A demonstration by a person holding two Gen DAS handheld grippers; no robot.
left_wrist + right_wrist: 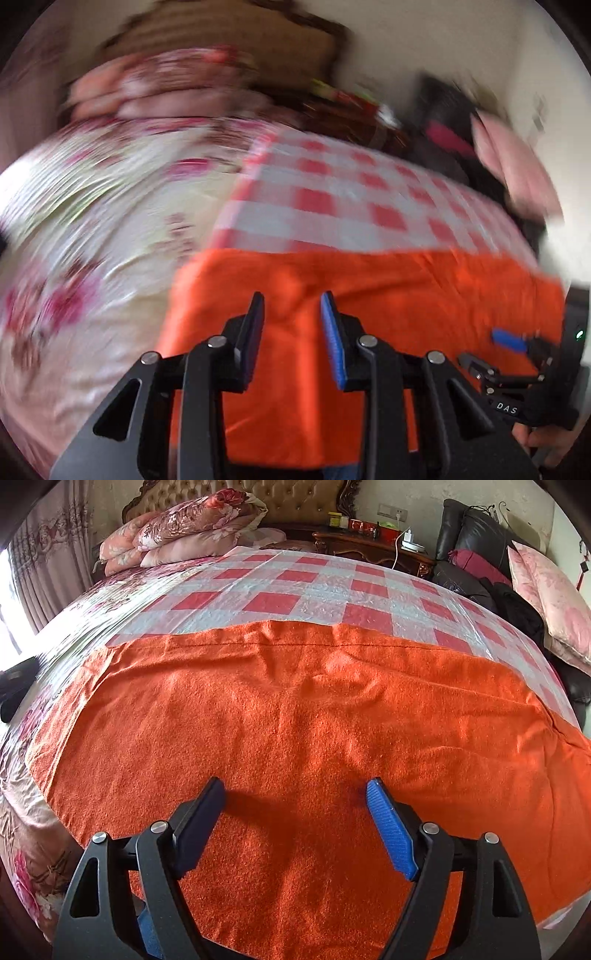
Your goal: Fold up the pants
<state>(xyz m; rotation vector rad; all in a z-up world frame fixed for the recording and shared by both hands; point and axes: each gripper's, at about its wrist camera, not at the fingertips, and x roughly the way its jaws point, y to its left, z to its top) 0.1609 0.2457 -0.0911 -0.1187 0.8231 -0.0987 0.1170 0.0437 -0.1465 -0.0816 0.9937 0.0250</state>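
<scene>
So the orange pants (295,738) were lying spread flat across the near half of the bed, on top of that red and white checked sheet (280,590), with a stitched edge running along the far side and a few wrinkles bunched up near the middle of it. My right gripper (295,794) was hanging just over the fabric with the jaws spread wide and nothing between them, just its own shadow on the cloth. My left gripper (291,306) was over the orange pants (332,295) too, jaws only a little way apart, and as far as I could see nothing was pinched in there, only cloth behind the gap. That view was super smeared, so don't ask me for detail. I could make out the right gripper (513,339) off at the right edge of it, over the same cloth, with a hand (546,443) under it. Farther back were a pile of floral quilts (184,531) by the tufted headboard (295,502), a dark wooden nightstand (369,546) with small stuff on it, and a black leather sofa (476,528) with a pink pillow (550,590)
</scene>
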